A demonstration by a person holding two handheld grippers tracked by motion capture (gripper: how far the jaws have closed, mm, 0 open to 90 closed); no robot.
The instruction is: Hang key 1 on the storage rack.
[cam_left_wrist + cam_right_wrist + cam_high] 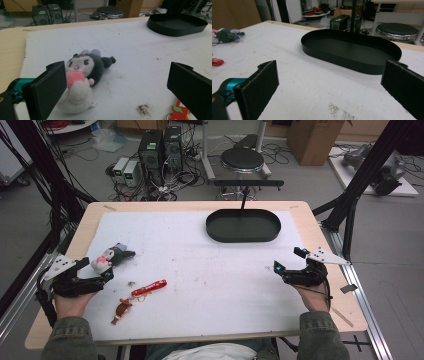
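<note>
Left gripper view: the left gripper stands released, jaws wide apart and holding nothing, low over the white mat. The plush toy lies on its side just inside the one jaw at the left of this view, its pale body partly hidden behind that pad, its dark head with the purple bow pointing away up the mat; whether pad and plush actually touch I cannot tell. The other jaw is well apart from it, near the red keychain strap. Judgement: the step in hand is the approach to grasp the plush. To do it well, shift the gripper sideways so the toy sits centred between the pads, keep the jaws low to the mat, close across the soft body rather than the head, and keep the far jaw clear of the strap. High view: left gripper at the mat's left edge, plush toy at its tip, strap nearer the person. Right gripper is also released and empty, facing the black oval tray near the table's far edge, well apart from the plush.
</note>
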